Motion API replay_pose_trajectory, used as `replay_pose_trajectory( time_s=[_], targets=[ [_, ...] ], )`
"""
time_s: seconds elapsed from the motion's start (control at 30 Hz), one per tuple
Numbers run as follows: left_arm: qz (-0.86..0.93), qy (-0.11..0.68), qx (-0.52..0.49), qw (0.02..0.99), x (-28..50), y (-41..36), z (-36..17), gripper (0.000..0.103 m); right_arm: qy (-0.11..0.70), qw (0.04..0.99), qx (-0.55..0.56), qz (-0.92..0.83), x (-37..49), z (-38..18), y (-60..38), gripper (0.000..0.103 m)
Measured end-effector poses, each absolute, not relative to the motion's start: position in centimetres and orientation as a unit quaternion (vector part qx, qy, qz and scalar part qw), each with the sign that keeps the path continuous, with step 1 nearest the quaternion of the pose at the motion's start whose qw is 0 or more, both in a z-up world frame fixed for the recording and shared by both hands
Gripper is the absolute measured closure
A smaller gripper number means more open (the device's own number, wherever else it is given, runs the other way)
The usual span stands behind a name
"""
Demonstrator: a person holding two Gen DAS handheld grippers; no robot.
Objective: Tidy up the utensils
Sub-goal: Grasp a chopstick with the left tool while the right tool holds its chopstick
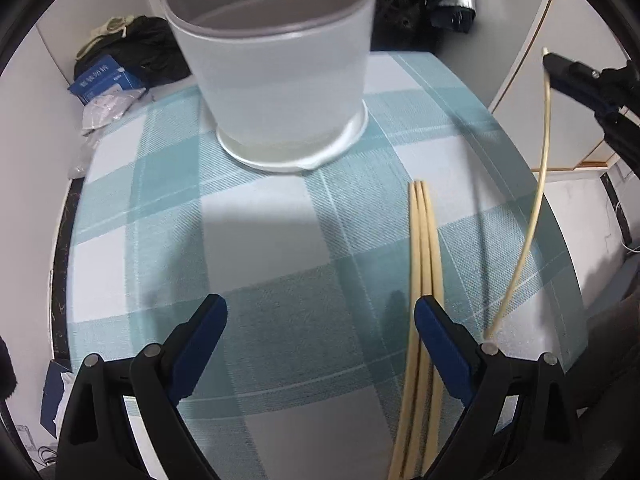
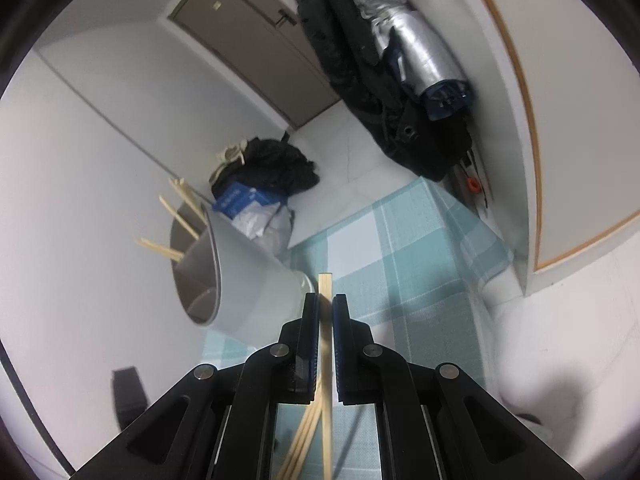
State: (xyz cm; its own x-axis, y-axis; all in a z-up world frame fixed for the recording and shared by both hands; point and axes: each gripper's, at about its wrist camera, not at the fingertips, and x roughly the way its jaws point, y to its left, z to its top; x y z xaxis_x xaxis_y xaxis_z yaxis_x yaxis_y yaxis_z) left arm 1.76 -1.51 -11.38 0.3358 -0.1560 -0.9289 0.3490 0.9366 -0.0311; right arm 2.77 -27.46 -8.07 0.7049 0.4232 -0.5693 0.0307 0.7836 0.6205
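Right wrist view: the right gripper is clamped on one chopstick, lifted off the table near its right edge. The left gripper hangs wide open, empty, over three loose chopsticks lying there. Next, I judge, the held stick needs tipping upright into the holder at the far edge.

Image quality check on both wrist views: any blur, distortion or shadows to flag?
Left wrist: strong fisheye bends the chopsticks and the held chopstick; container slightly soft; a broad shadow on the tablecloth. Right wrist: dark vignette, sharp right gripper, background mildly soft, no glare.
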Motion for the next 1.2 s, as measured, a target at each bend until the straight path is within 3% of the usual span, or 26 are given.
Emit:
replay_pose_trajectory(
  time_s=[0.77,0.87,0.93,1.07,1.13,1.2],
  targets=[
    [-0.142,0.565,0.145,0.8,3.5,-3.3,-11.8,0.011,0.342,0.883,0.301,0.114,1.1,-6.5,-28.5,0.097],
    [-0.158,0.554,0.149,0.803,3.9,-4.2,-11.5,0.032,0.339,0.885,0.298,0.111,1.0,-6.4,-28.6,0.097],
    [-0.163,0.55,0.154,0.804,4.3,-5.1,-11.2,0.052,0.34,0.886,0.298,0.108,1.1,-6.4,-28.6,0.097],
    [-0.165,0.556,0.144,0.802,5.3,-6.5,-11.1,0.069,0.344,0.882,0.305,0.102,1.2,-6.6,-28.9,0.097],
    [-0.167,0.561,0.133,0.8,5.4,-7.0,-11.0,0.094,0.345,0.881,0.306,0.102,1.2,-6.6,-29.0,0.097],
    [-0.164,0.56,0.143,0.799,5.2,-7.8,-11.1,0.102,0.344,0.882,0.305,0.102,1.2,-6.6,-29.0,0.097]
  ],
)
